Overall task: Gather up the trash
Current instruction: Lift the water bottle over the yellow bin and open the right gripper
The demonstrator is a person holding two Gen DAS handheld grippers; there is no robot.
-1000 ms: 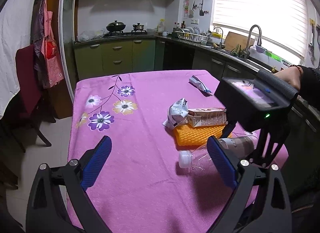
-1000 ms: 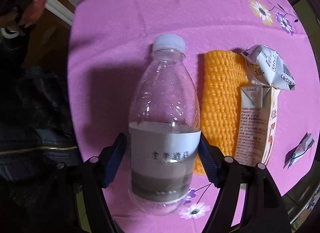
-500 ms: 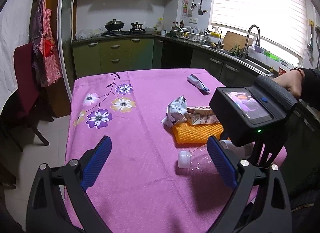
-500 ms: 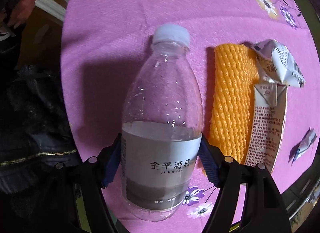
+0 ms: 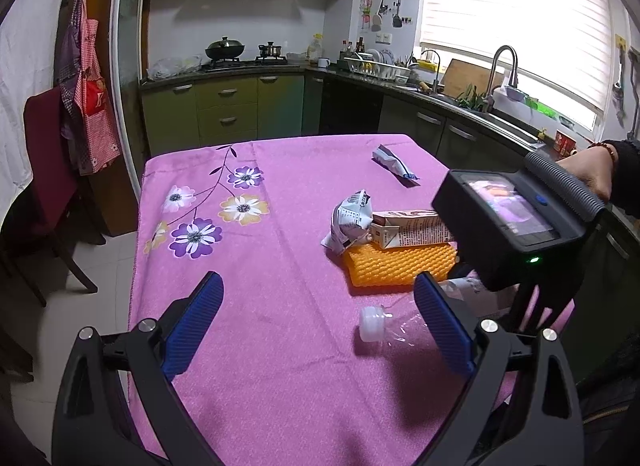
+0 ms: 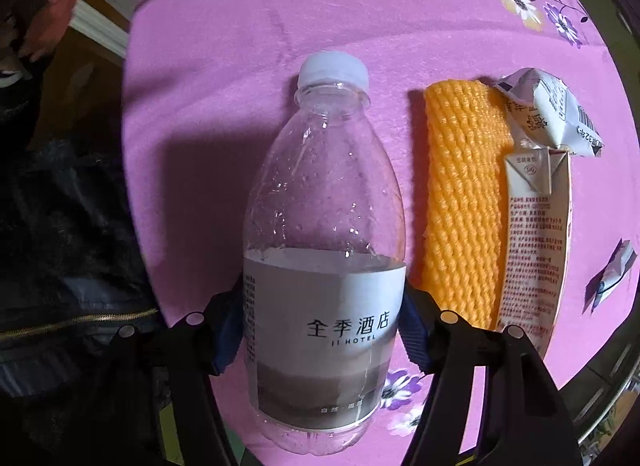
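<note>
Clear bottle (image 6: 324,250) – white cap, grey label w/ text.

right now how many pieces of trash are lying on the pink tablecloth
5: a clear bottle between the right gripper pads, an orange foam net beside it, a carton on the net, a crumpled wrapper at the carton's end, and a small wrapper farther off.

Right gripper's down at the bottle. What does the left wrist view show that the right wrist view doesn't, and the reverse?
Left wrist only: the open left gripper over bare cloth, the right gripper's camera body, the kitchen counters.

Right wrist only: the right gripper with its pads against the bottle's label, having just been closing, and the label print.

Both: bottle, orange foam net, carton, crumpled wrapper, pink tablecloth.
</note>
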